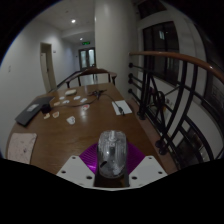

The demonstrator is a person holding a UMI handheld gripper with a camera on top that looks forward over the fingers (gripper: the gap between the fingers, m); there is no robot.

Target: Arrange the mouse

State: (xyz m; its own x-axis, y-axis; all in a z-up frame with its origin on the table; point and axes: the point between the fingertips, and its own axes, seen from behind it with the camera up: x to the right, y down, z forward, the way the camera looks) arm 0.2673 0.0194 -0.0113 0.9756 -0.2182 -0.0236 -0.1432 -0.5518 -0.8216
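Silvery grey and glossy, the mouse (111, 152) is seen between the two fingers of the gripper (110, 162), at the near end of the desk (60, 135). A magenta pad (90, 158) shows just to one side of it, and the pale finger tips (78, 167) flank it on both sides. The jaws are set only as wide as the mouse, and they appear to be closed against its sides; whether it is lifted clear of the desk or resting on it cannot be told.

The desk is of brown wood and stretches away beyond the fingers. A small white scrap (72, 120) is seen farther along the top. A flat dark item (30, 112) lies at the far left edge, its kind not clear. Several pale papers or small items (72, 98) are scattered at the far end, too small to be named. A light object (121, 106) lies near the right edge.

To the right of the desk a curved railing (175, 85) with a wooden handrail and dark bars is seen. Beyond the desk, white walls and a door (48, 62) are visible, with ceiling lights (73, 20) above.
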